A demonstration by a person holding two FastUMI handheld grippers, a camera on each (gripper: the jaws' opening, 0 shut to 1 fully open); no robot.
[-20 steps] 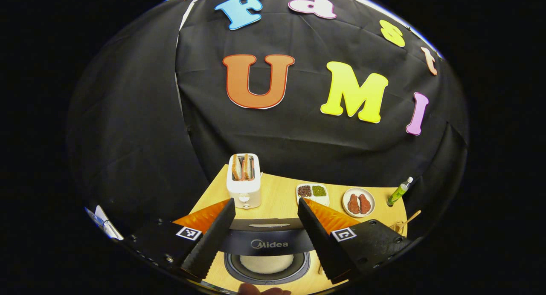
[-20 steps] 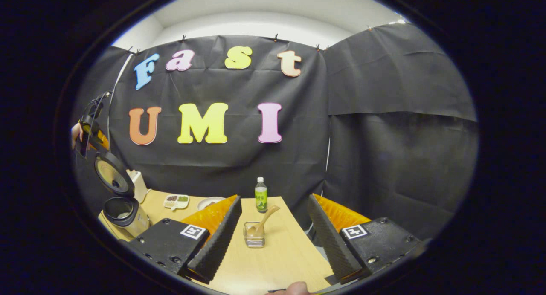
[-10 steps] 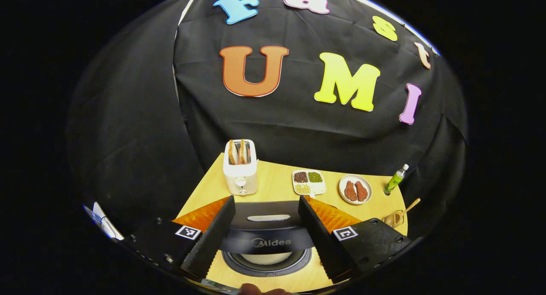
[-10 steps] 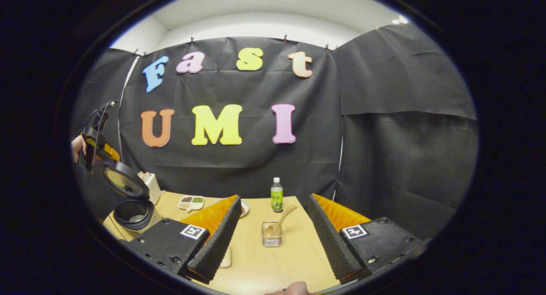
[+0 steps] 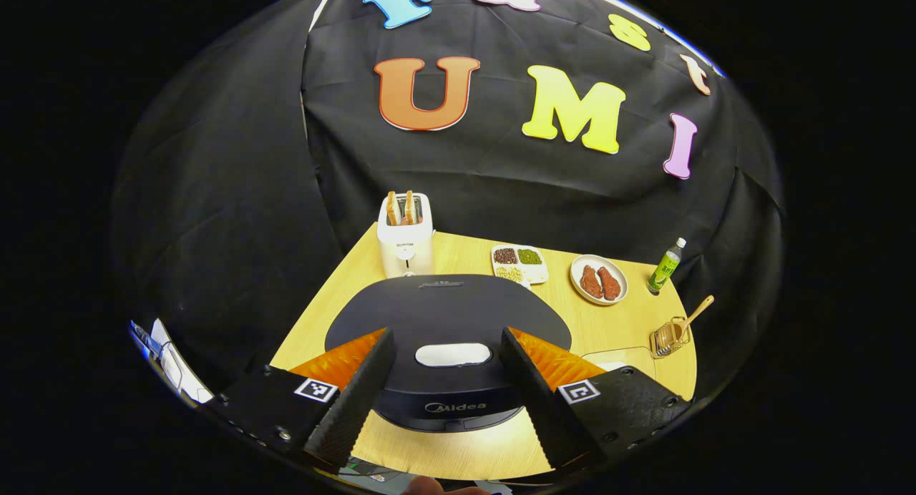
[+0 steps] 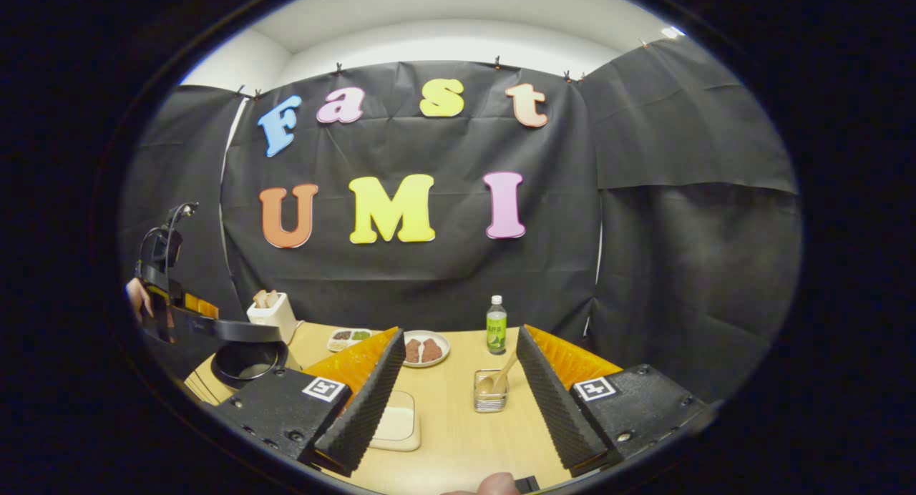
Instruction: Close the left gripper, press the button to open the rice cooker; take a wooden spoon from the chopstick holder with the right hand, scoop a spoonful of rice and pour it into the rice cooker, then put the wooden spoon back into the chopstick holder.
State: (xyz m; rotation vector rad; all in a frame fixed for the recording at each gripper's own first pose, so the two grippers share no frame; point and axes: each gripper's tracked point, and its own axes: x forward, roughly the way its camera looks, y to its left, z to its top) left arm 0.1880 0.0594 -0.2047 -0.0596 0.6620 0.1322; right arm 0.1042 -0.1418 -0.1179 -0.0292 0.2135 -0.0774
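While I look along the left hand-held gripper (image 5: 445,391), I see its two fingers spread wide, with nothing between them, and they stand above the dark lid of the rice cooker (image 5: 447,316). The lid lies nearly flat over the pot in this view, and its pale button (image 5: 453,354) sits between the finger lines. Behind the cooker stands a white toaster (image 5: 405,236) with bread slices in it, then a divided tray of beans (image 5: 519,263), a plate with two pieces of meat (image 5: 599,280) and a green bottle (image 5: 666,265). At the far right edge of the surface (image 5: 358,273) is the chopstick holder (image 5: 667,337), and the wooden spoon (image 5: 691,316) leans out of it.

In the right gripper view, the cooker (image 6: 247,358) is at the left with its lid (image 6: 229,330) held a little above the pot, near level; the other gripper is beside it. The right hand-held gripper (image 6: 456,400) is also wide and holds nothing. Between its fingers I see a flat pale dish (image 6: 395,422) on the surface (image 6: 458,438), and farther off the chopstick holder (image 6: 491,393) with the wooden spoon (image 6: 501,377) in it, just beside the right finger (image 6: 551,402). I cannot tell if they touch.
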